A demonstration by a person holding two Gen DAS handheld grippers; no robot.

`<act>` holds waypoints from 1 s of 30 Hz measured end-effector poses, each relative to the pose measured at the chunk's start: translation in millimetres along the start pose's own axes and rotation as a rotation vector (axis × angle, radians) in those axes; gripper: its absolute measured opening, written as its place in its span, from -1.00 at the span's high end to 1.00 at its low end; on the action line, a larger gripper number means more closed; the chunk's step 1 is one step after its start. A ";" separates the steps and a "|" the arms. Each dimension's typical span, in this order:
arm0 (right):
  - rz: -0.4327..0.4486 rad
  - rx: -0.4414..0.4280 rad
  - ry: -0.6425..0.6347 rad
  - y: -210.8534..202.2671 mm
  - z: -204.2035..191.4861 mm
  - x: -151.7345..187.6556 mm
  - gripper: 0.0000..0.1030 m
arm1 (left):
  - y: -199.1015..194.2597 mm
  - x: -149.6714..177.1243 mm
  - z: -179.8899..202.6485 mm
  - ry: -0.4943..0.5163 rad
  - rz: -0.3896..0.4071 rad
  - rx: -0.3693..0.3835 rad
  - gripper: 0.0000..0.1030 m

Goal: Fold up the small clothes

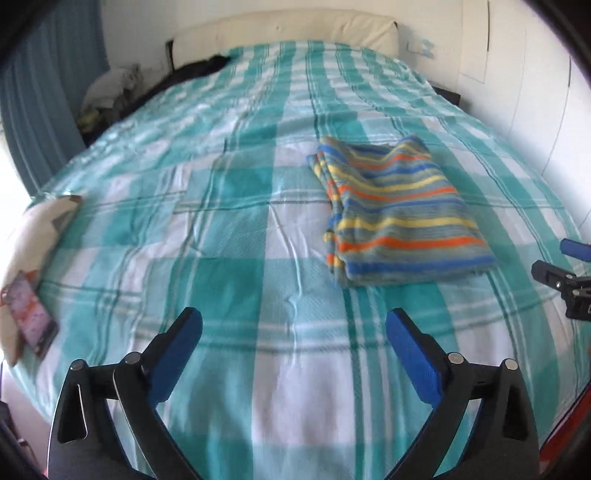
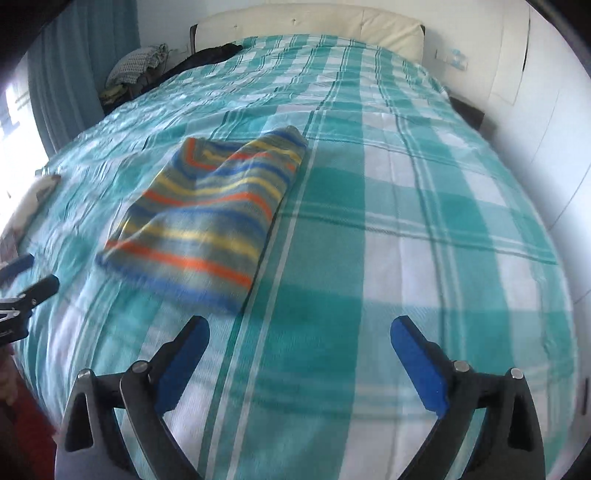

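A small striped garment (image 1: 395,214) in blue, orange, yellow and grey lies folded into a rectangle on the teal and white checked bedspread (image 1: 236,236). It also shows in the right wrist view (image 2: 207,214), left of centre. My left gripper (image 1: 293,321) is open and empty, above the bed, nearer than the garment and to its left. My right gripper (image 2: 300,328) is open and empty, nearer than the garment and to its right. The right gripper's fingers (image 1: 550,275) show at the right edge of the left wrist view.
A phone (image 1: 31,314) lies on a cream cushion (image 1: 40,221) at the bed's left edge. A dark garment (image 2: 210,55) and a heap of clothes (image 2: 136,66) lie by the far left corner. A cream headboard (image 2: 314,22) and white wall panels (image 2: 546,110) bound the bed.
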State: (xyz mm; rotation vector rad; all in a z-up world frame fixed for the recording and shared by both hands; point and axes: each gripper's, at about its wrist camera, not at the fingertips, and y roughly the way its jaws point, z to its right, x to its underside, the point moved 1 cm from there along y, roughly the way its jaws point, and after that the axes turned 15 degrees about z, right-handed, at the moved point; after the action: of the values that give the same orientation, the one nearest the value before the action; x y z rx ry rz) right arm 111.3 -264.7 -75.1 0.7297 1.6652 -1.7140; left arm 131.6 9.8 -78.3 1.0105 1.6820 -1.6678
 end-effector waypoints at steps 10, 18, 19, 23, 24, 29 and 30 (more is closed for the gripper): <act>0.022 0.013 0.003 -92.0 -22.3 21.5 -0.92 | -61.8 -3.4 28.3 -0.009 -0.013 -0.095 -0.95; 0.055 0.019 -0.033 -151.2 -26.2 22.4 -0.92 | -122.5 -11.6 38.8 -0.018 -0.028 -0.050 -0.95; 0.053 0.023 -0.036 -156.3 -26.0 23.3 -0.92 | -130.9 -12.3 39.4 -0.001 -0.017 -0.063 -0.95; 0.032 0.021 -0.048 -179.4 -24.5 28.7 -0.92 | -154.0 -11.3 40.1 0.053 0.013 -0.107 -0.96; 0.031 0.019 -0.048 -187.2 -23.8 29.3 -0.92 | -157.7 -10.8 39.6 0.059 0.012 -0.108 -0.95; 0.046 0.028 -0.054 -217.9 -20.7 25.3 -0.92 | -175.8 -9.4 39.8 0.068 0.002 -0.080 -0.96; 0.051 0.029 -0.054 -224.0 -20.6 24.3 -0.92 | -179.0 -10.4 40.3 0.070 0.003 -0.070 -0.96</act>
State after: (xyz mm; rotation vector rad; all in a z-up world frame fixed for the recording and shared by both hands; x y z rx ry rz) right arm -75.9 -245.5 50.6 0.7274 1.5747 -1.7105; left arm -14.2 -21.2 29.3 1.0487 1.7702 -1.5770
